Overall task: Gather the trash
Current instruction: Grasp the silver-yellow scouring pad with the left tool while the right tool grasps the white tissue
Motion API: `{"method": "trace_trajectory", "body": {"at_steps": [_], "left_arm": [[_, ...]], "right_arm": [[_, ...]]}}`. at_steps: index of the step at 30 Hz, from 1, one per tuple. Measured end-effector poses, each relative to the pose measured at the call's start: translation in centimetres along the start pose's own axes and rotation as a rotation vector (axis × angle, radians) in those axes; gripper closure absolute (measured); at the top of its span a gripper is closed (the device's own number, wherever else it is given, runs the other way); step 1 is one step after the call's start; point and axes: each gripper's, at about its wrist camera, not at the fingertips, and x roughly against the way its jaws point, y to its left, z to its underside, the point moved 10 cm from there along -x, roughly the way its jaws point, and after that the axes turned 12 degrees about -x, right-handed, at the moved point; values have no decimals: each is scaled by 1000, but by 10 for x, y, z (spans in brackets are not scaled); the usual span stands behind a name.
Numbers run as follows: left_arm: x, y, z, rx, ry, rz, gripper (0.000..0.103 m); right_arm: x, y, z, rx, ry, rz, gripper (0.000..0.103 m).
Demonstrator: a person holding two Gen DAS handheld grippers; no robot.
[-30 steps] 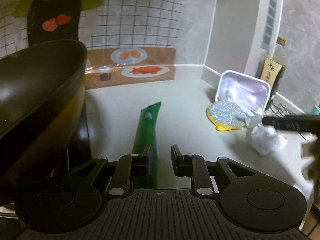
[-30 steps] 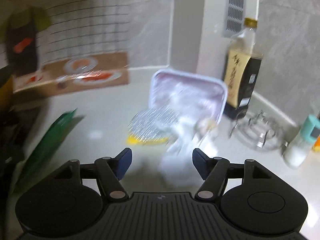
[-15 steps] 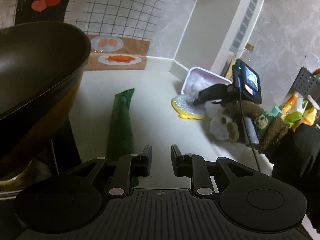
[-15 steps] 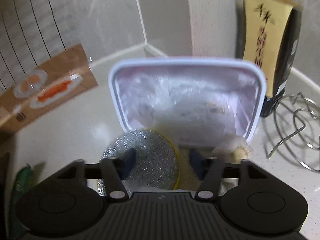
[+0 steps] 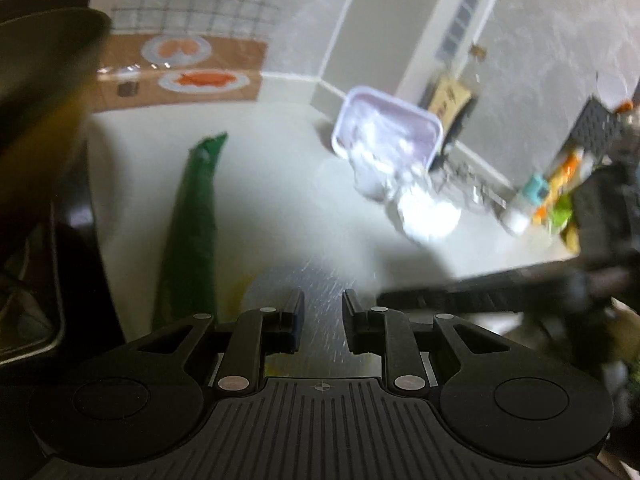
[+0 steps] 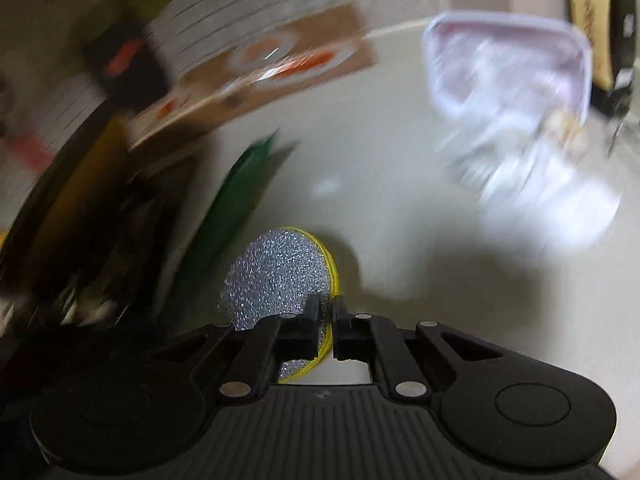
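On the pale, smooth counter (image 5: 276, 184) the landmark is the round scouring pad (image 6: 280, 276), a flat disc with a glittery silver mesh face and a thin yellow rim. The right gripper (image 6: 325, 312) has its black jaws clamped tight on the pad's right edge, the rim pinched between the pads; they have just been closing onto it. In the left wrist view the same pad (image 5: 320, 304) shows blurred, right ahead of and under the left gripper (image 5: 322, 308), whose jaws stand partly apart with nothing pressed between them. The right gripper (image 5: 460, 296) reaches in from the right as a dark bar, its tip beside the pad. Both tools tilt downward toward the counter.

Left of the pad lies a long, narrow green plastic wrapper (image 5: 192, 232), flat and glossy, tapering away from the cameras. Beyond the pad to the right sits crumpled white paper or film (image 5: 428, 212), soft and lumpy, and just behind it a rounded-rectangular lilac plastic tub (image 5: 384, 132) tipped on its side, clear crinkled film inside. A dark bottle with a tan label (image 6: 600, 32) stands by the tub near the wall corner. Farther left of the pad a dark wok (image 5: 36, 92) looms, blurred. Grey marbled wall panels and a grid-patterned kitchen sticker (image 5: 188, 60) with drawn plates back the counter.
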Motion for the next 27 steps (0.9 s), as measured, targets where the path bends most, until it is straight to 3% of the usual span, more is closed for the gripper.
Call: {"method": "trace_trajectory", "body": {"at_steps": [2, 5, 8, 9, 10, 12, 15, 20, 23, 26, 27], "left_arm": [[-6, -7, 7, -19, 27, 8, 79], [-10, -13, 14, -53, 46, -4, 79], [-5, -11, 16, -52, 33, -17, 79], [-3, -7, 16, -45, 32, -26, 79], [-1, -4, 17, -39, 31, -35, 79], [3, 2, 19, -27, 32, -54, 79], [9, 10, 22, -5, 30, -68, 79], [18, 18, 31, 30, 28, -78, 79], [24, 24, 35, 54, 19, -81, 79], [28, 33, 40, 98, 11, -85, 79], [28, 36, 42, 110, 13, -87, 79]], "right_arm": [[6, 5, 19, 30, 19, -3, 100], [21, 2, 21, 103, -48, 90, 94], [39, -12, -7, 129, -176, 200, 60], [44, -22, -22, 132, -240, 264, 39], [48, -30, -33, 135, -296, 318, 28], [51, -49, -58, 130, -392, 427, 28], [37, -76, -90, 70, -434, 503, 28], [-1, -107, -123, -57, -412, 497, 28], [-21, -124, -123, -162, -347, 459, 28], [-27, -134, -122, -232, -338, 430, 29], [-27, -133, -122, -228, -342, 435, 36]]}}
